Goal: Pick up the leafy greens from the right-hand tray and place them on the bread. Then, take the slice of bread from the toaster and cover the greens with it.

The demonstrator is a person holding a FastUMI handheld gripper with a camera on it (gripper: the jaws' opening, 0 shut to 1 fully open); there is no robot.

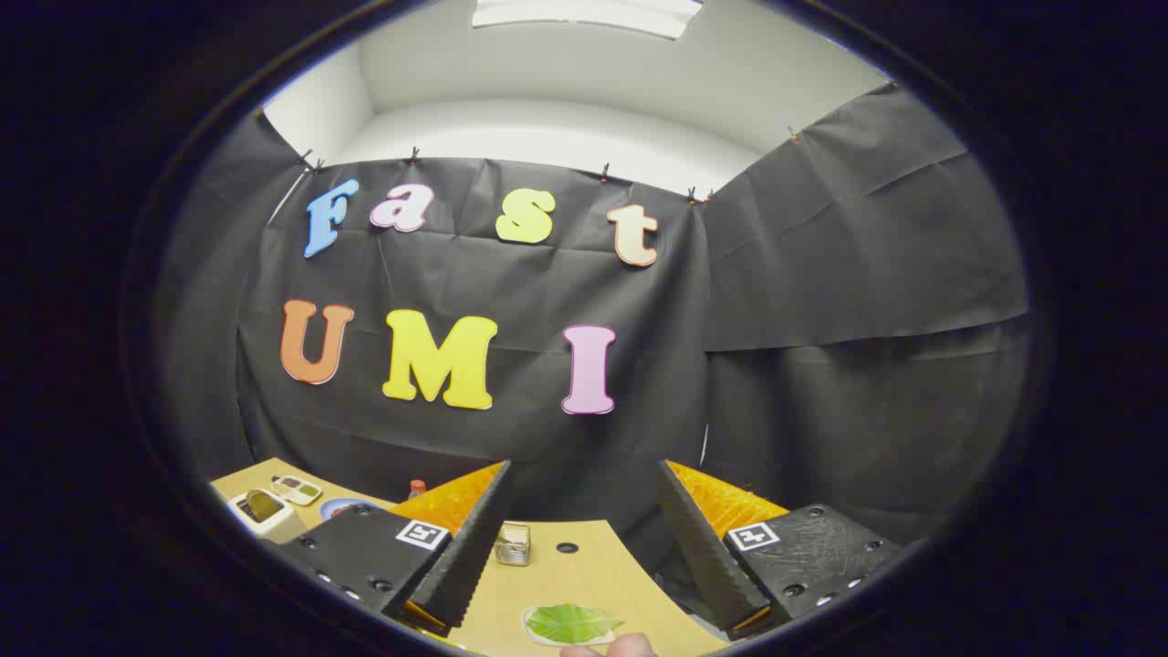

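My gripper [584, 484] is held high above the wooden table [584, 570] with its two fingers wide apart and nothing between them. Low down between the fingers lies a green leaf [572, 622] on a small white tray [531, 630]. Beyond the left finger, at the table's far left, stands a white toaster [262, 513] with a slice of bread [263, 503] in its slot. A blue plate [339, 507] peeks out beside the toaster, mostly hidden by the left finger.
A person's fingertip [620, 646] shows just in front of the leaf's tray. A small metal clip-like object [514, 543] and a dark hole [567, 547] sit further back on the table. A white tray [297, 490] with small items lies behind the toaster, and a red-capped bottle [417, 487] stands by the cloth wall.
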